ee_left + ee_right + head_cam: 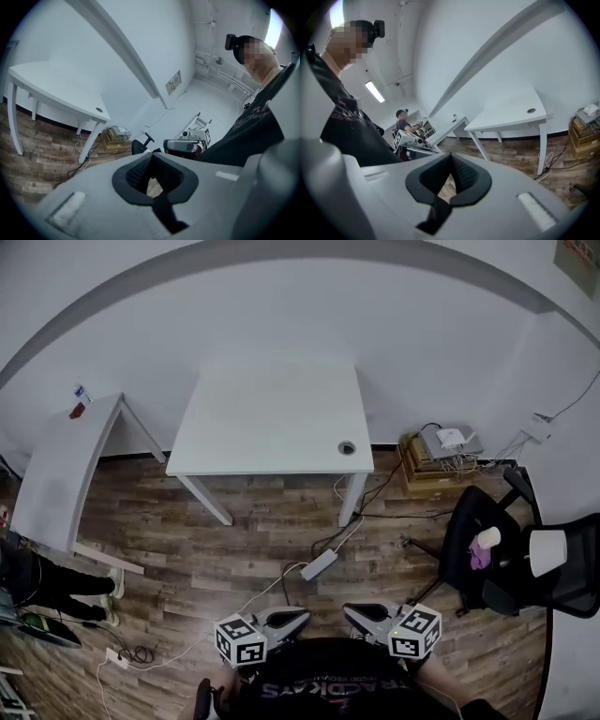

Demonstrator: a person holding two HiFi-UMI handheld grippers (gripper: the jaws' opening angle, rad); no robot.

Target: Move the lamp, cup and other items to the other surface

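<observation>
We hold L gripper (151, 155) & R gripper (451, 157) at our torso, jaws pressed together, empty. The white-shaded lamp (548, 552) sits on a black office chair (459, 531).

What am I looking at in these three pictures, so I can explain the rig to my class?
There is no robot: a person holds two hand tools, each with two jaws. The head view comes from a camera on the person's head, looking down at the left gripper and right gripper. The other two views come from cameras riding on each gripper. Both grippers have their jaws together and hold nothing. Nothing lies on the white table. A cup, a purple item and what looks like a small lamp sit on the black chair.
</observation>
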